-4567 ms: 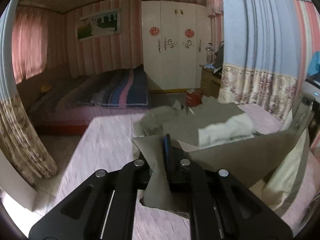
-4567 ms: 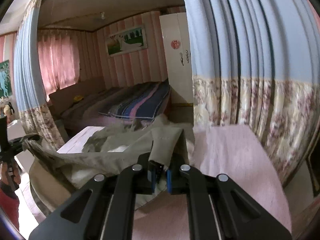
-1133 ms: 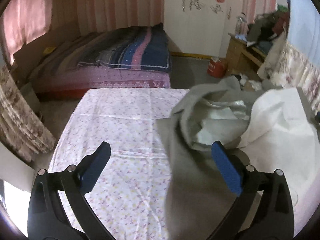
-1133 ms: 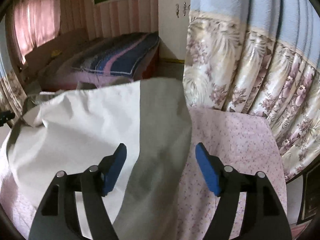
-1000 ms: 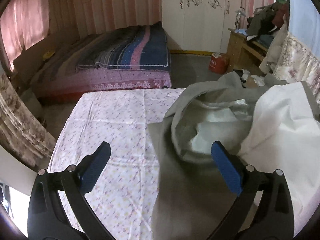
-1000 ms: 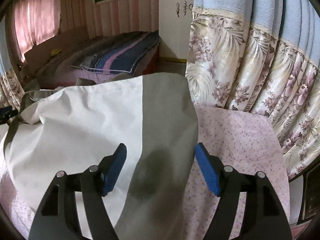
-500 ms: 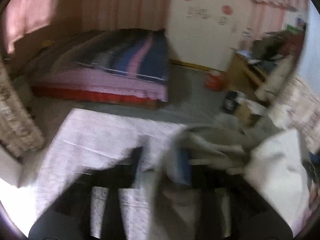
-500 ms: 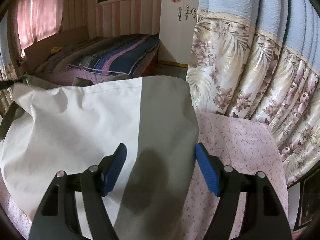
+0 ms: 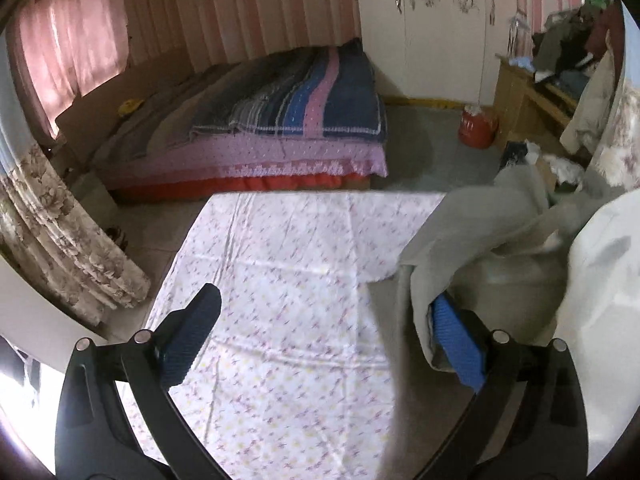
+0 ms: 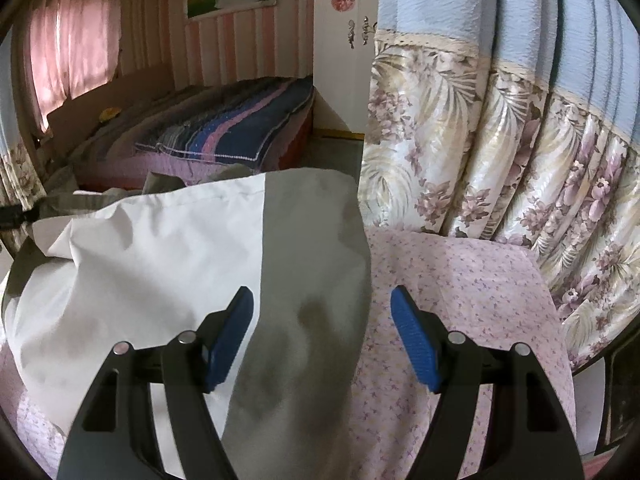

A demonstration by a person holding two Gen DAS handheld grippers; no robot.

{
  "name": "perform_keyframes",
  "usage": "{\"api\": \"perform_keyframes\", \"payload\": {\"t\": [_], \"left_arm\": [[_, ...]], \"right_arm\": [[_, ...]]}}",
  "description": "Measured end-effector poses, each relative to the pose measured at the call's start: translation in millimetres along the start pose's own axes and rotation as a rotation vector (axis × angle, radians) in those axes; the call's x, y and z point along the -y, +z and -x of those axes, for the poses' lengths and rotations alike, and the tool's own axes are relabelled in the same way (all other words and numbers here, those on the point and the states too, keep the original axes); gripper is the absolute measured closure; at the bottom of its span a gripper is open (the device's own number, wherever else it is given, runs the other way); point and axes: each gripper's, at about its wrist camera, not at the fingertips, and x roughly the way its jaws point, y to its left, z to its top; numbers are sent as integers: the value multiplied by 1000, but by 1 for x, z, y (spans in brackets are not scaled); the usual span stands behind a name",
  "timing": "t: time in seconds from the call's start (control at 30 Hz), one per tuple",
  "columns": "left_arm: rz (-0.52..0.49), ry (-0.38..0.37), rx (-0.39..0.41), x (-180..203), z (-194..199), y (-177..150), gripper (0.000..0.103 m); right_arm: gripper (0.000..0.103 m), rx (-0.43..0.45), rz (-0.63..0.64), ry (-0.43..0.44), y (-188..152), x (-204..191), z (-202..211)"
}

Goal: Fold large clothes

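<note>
Big grey-and-white garment (image 10: 168, 280) lying rumpled on the surface w/ floral pink sheet (image 9: 288, 280), heaped toward the right half, part-folded, white panel over grey.

Handling, judged: soft, limp, light for its bulk; thin woven cloth, prob. a bit slick. No stiffness, so sags & drags if lifted at one point. Best taken at two spots on an edge or at corners, pinched through hem or seam, kept taut betw. both claws. Bunched middle = poor hold.

Left claw (image 9: 324, 328) spreading, jaws going wide, nothing pinched; right blue pad tucked just beside/under a grey fold, other pad over bare sheet. Right claw (image 10: 322, 332) spread too, not pressing anything; grey strip of garment lying betw. the pads, untouched.

Left wrist view only: bare left half of sheet, crumpled grey end of garment w/ opening, bed w/ striped blanket (image 9: 296, 96), red container (image 9: 476, 128) on floor, cluttered wooden unit (image 9: 532, 96).

Right wrist view only: smooth white panel & grey strip laid flat, floral curtain (image 10: 500, 140) close behind the surface, right-hand edge of sheet.
</note>
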Motion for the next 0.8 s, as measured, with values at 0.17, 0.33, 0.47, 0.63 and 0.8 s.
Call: {"api": "perform_keyframes", "payload": {"t": [0.17,0.33,0.47,0.63,0.8], "left_arm": [[71,-231,-11,-25,16,-3,3],[155,-373,67,-42,39,-8,3],[40,-277,32,-21,33,-22,3],[-46,-322,-53,7,6,-38,4],[-11,-323,-76,29,-15,-22,93]], "right_arm": [[31,-3,4,-4,-2,2,4],[30,-6,-25,24,-1,6,-1],[27,-39,18,-12,0,2,-19],[58,-117,8,48,0,0,-51],[98,22,78,7,7,-22,-23]]}}
